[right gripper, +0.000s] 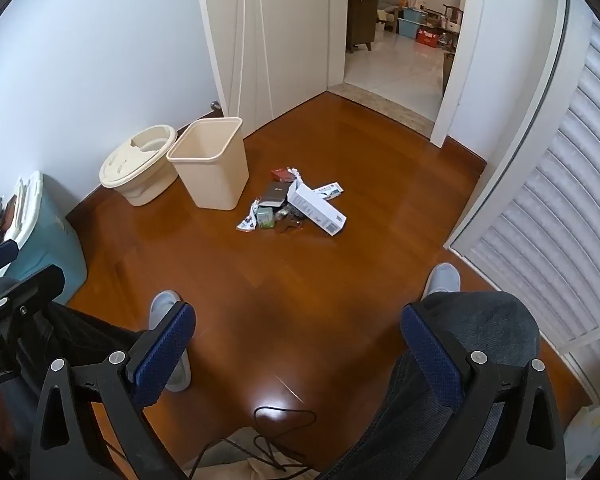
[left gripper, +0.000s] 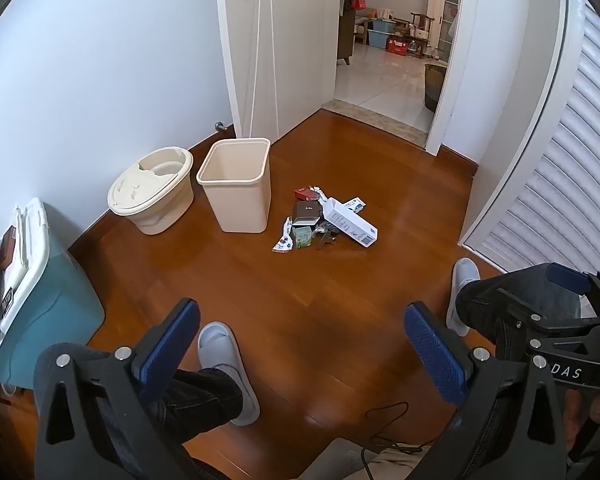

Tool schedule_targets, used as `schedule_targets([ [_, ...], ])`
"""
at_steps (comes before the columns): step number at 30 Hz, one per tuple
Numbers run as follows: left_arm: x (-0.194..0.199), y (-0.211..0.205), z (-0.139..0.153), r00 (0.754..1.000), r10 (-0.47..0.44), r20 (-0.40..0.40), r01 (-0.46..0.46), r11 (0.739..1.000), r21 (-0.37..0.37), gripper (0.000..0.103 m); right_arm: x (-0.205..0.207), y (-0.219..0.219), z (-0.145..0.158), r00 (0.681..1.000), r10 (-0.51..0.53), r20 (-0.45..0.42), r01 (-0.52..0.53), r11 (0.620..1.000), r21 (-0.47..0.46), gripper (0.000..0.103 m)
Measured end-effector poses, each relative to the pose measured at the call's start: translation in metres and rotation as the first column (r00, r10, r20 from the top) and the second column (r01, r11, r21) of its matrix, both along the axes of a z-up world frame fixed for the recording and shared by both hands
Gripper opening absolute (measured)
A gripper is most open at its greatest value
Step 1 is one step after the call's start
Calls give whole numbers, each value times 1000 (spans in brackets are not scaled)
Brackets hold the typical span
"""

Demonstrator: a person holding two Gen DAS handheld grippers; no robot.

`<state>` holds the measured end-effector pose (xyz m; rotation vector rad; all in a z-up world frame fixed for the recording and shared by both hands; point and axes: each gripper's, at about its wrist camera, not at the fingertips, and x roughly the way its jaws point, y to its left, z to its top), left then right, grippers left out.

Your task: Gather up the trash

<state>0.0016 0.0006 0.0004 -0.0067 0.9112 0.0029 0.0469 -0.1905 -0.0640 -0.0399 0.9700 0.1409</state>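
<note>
Wood floor (left gripper: 320,300) first: empty beige bin (left gripper: 236,188) stands handy just left of the trash pile (left gripper: 324,220), long white box (left gripper: 350,222) on top. Left gripper (left gripper: 300,348) and right gripper (right gripper: 298,354) hang well short, wide open, holding nothing, probably pre-reach.

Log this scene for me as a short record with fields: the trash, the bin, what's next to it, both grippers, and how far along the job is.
trash: small pile of boxes and wrappers on the wood floor, with a long white box on its right side
bin: open beige bin, upright, left of the pile, looks empty
beside bin: round cream lidded container against the wall
left gripper: jaws wide open, nothing held
right gripper: jaws wide open, nothing held
progress: nothing collected yet
</note>
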Motion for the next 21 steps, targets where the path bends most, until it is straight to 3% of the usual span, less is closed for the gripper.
schedule_targets([
  [21,-1,2,0,1000,0,2,0,1000,-7,103,-1,3,2,1000,4,3,-4,1000,-2,103],
])
